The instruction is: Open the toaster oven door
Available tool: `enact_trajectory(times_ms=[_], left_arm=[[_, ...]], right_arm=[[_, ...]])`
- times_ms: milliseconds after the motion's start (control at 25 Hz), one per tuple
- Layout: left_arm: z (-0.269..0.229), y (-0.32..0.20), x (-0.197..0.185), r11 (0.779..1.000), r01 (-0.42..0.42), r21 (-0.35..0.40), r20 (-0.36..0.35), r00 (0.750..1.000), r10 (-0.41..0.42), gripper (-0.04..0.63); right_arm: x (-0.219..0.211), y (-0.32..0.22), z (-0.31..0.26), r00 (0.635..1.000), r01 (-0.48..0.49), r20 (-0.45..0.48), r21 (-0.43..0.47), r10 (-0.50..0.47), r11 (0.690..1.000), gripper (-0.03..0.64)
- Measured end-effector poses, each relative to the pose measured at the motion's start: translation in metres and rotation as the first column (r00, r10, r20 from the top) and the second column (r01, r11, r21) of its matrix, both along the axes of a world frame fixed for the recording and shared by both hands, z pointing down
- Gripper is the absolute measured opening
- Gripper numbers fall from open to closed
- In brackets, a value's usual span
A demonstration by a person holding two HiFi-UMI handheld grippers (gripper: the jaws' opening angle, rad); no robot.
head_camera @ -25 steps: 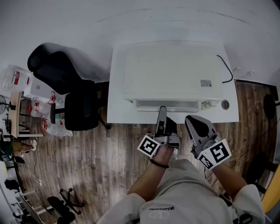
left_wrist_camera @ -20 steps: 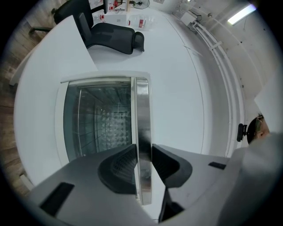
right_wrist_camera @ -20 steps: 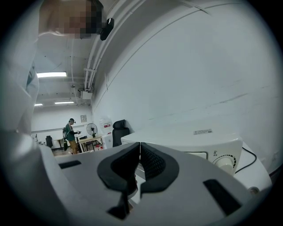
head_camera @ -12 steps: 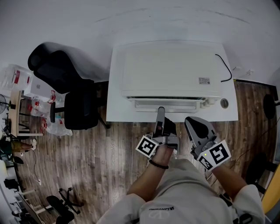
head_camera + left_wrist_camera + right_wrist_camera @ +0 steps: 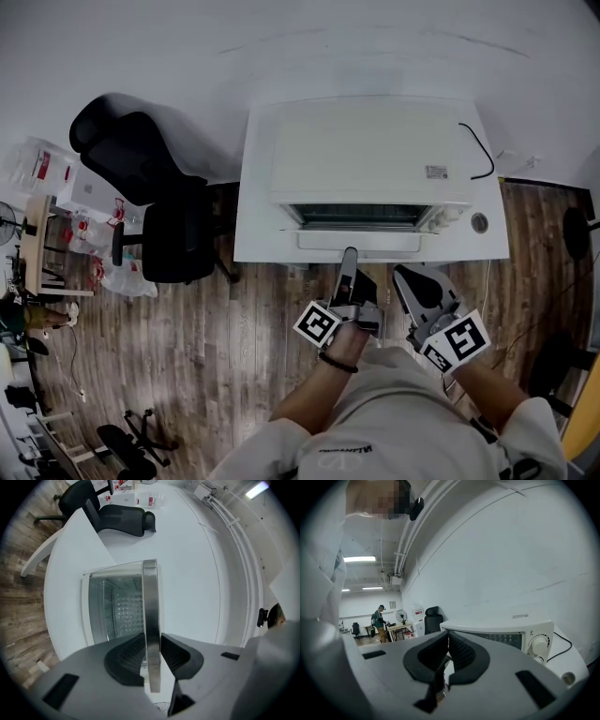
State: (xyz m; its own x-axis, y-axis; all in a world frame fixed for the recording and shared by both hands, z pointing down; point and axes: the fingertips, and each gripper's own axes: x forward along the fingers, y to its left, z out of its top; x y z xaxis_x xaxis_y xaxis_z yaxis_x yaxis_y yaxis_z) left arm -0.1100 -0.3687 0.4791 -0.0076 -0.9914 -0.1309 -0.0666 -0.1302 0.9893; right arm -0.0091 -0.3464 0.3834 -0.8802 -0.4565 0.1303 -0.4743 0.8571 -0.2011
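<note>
- Head view: white boxy toaster oven [image 5: 370, 155] at the far side of the white tabletop [image 5: 255, 234]; its glass door [image 5: 358, 241], shut a moment ago, now tilts toward the near edge, showing a dark gap.
- Left hand-held gripper [image 5: 349, 258] has just been closing its jaws and grasps the steel bar handle [image 5: 151, 602].
- Right hand-held gripper [image 5: 413, 279] is clenched on nothing, to the right of the left one.
- The opening looks under way, not finished.

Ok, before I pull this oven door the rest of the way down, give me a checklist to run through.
1. Grip on handle: ok. The left gripper jaws have just been closing, with a pad on either side of the handle.
2. Door fully open: not ok, only partly down.
3. Right gripper clear of door: ok. It is shut, empty and off to the right.
4. Door's swing path: ok, only the left gripper is in front of it.
5. Oven steady on table: cannot tell.
</note>
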Motion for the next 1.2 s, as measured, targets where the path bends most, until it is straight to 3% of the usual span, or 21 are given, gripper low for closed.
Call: enact_trajectory(times_ms=[1200], left_arm=[[0.064, 0.068, 0.016, 0.979, -0.145, -0.145, 0.017, 0.989, 0.149, 0.103]], right_arm=[[-0.010, 0.076, 0.105, 0.988, -0.099, -0.132, -0.177, 0.076, 0.979, 0.017]])
